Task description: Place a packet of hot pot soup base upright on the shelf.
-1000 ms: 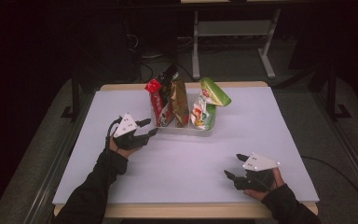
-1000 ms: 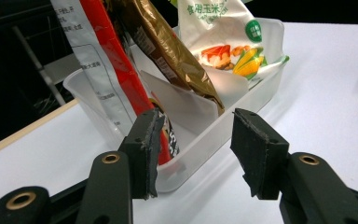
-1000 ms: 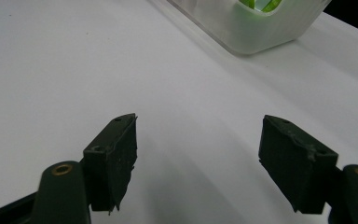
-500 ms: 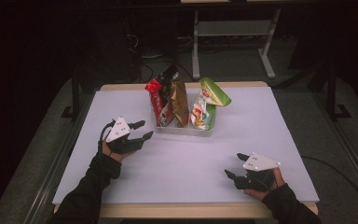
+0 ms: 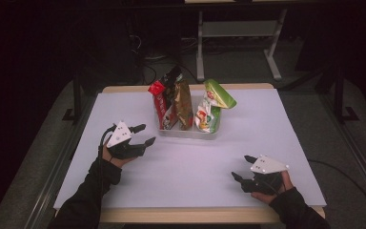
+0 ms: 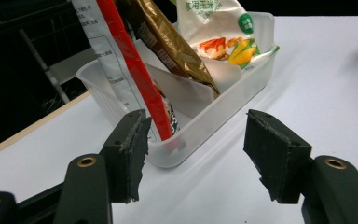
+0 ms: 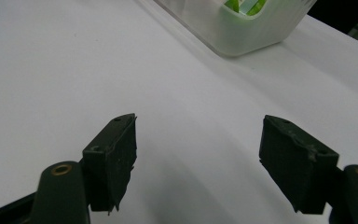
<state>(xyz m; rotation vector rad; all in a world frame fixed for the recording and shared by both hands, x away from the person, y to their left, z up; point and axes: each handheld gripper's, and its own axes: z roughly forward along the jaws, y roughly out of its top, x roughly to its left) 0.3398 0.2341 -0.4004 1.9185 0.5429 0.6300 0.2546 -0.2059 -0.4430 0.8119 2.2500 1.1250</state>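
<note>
Lettering on corn bag shows nearer left claw.

Left gripper (jaws just opening, nothing between them) sits just left of the clear bin of snack bags; right gripper rests near-right, gaping.

A white table carries one clear bin (snack packets inside).

3 snack bags upright in tray (mid-table), left gripper just left, right gripper nearer, right.
</note>
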